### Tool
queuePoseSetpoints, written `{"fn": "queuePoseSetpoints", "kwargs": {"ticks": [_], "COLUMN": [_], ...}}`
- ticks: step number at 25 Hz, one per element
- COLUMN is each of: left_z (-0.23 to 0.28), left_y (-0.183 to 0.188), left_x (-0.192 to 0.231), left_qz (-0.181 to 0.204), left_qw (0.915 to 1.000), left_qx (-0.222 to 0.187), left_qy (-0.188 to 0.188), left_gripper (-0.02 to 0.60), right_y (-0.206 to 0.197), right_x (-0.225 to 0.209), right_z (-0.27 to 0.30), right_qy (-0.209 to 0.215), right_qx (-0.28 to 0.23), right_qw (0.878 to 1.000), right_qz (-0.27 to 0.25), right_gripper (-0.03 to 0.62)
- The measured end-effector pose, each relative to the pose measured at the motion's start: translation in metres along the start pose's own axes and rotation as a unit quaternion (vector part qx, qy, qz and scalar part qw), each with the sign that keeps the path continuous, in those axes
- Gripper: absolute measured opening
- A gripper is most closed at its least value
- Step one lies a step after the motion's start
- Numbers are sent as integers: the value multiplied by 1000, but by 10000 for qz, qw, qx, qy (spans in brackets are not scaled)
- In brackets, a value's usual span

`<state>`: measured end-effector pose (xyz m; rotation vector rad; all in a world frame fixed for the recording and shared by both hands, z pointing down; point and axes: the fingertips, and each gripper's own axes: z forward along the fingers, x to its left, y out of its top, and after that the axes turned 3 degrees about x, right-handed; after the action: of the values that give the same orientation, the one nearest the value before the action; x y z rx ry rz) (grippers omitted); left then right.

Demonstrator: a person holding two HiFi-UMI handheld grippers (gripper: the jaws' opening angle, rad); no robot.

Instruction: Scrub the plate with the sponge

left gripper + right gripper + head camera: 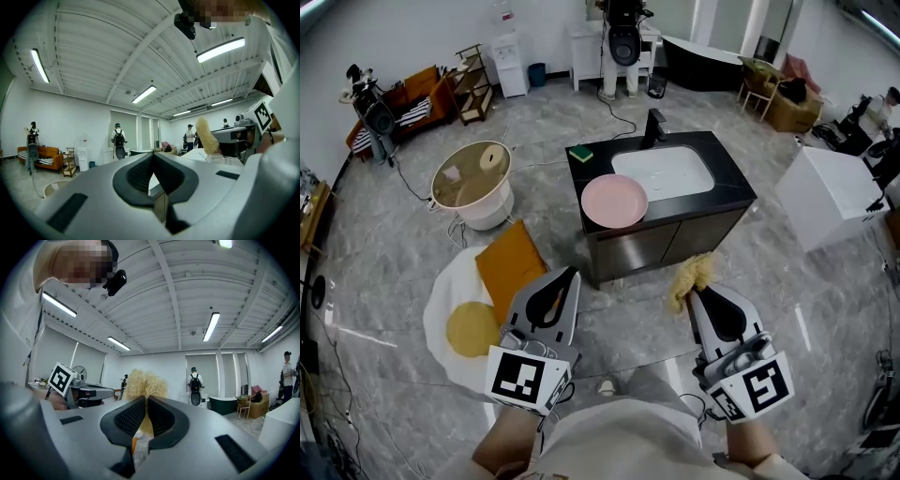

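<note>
A pink plate (pixel 614 201) lies on the black counter (pixel 733 184), at its front left, beside a white sink (pixel 664 172). A small green sponge (pixel 580 153) rests at the counter's back left corner. My right gripper (pixel 694 289) is shut on a yellow fibrous scrubbing sponge (pixel 691 276), which sticks out past the jaw tips (pixel 145 383). It hangs in front of the counter, short of the plate. My left gripper (pixel 570 274) is shut with nothing between its jaws (pixel 152 157), left of the counter's front. The scrubbing sponge (pixel 207 137) also shows in the left gripper view.
A black faucet (pixel 654 127) stands behind the sink. On the floor to the left are a round tub (pixel 472 183), an orange cushion (pixel 512 264) and a yellow disc (pixel 472 328) on a white mat. A white box (pixel 830 197) stands right of the counter.
</note>
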<state>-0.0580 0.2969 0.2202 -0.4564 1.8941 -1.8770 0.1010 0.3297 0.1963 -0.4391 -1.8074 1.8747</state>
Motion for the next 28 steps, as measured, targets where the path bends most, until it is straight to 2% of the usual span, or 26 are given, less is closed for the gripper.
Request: {"fn": "queuePoseSetpoints", "kwargs": {"ticks": [8,14,18,23,28], "left_z": [7,31,56,98,142], "left_y": [-1,-9,-13,-37,-43], "left_x": [21,37,46,60,80], "left_qz": [51,78,113,113,12], "left_qw": [9998,9994,9991,9976,9956], "left_qx": [49,150,235,551,651], "left_qy": [186,295,343,399,675], "left_gripper": [18,19,19,20,20], "right_y": [-11,-20,-23,-42,-58], "right_x": [-7,-24,-42,-74,-115], "right_z": [21,53,75,114,153], "right_qy": [132,254,407,560,708], "right_qx": [144,172,216,327,450], "right_qw": [9998,9995,9989,9974,9953], "right_qz": [18,49,105,306,476], "right_gripper": [44,44,44,45,44]}}
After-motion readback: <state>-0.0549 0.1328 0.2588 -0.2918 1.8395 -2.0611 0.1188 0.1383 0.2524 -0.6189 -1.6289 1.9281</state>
